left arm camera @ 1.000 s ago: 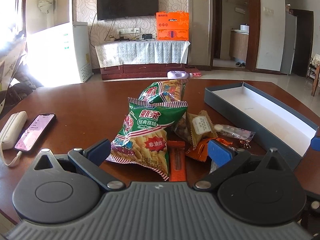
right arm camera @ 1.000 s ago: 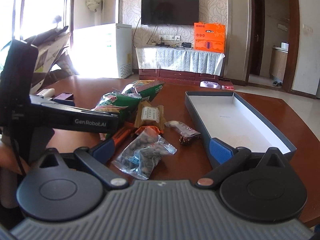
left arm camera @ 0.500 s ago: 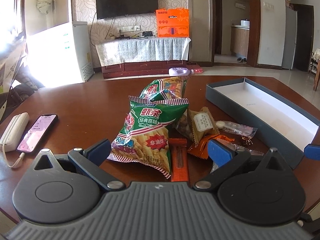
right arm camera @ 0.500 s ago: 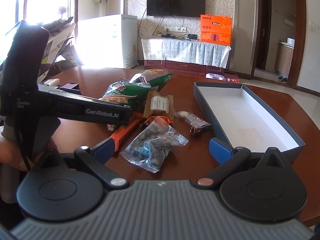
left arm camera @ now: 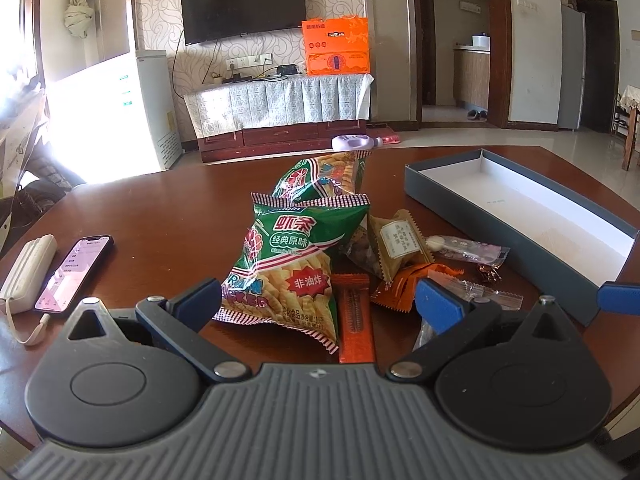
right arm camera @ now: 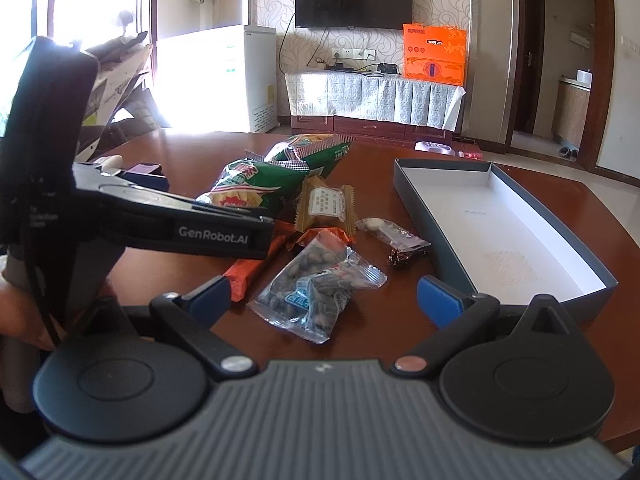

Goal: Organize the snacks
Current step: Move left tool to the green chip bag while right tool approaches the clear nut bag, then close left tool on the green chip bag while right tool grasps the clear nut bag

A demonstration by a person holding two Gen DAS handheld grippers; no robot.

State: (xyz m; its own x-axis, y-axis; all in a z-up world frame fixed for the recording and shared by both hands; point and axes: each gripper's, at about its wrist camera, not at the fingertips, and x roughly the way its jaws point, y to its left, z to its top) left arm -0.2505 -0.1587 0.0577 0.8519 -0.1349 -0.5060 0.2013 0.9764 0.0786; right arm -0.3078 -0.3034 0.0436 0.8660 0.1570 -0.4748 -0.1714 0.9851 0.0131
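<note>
Living room behind a brown wooden surface [left arm camera: 160, 216]

A lit phone [left arm camera: 74, 274] lies beside a white power bank [left arm camera: 28, 270] at the surface's left edge. A dark television [left arm camera: 243, 3] hangs on the patterned wall above a cloth-covered cabinet [left arm camera: 280, 108] that carries an orange carton [left arm camera: 336, 46]; a white freezer [left arm camera: 152, 108] stands left of it.

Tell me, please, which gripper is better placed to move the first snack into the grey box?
Probably the right gripper: it is open with the clear bag of nuts between its fingers, and the grey box lies just to its right.
</note>
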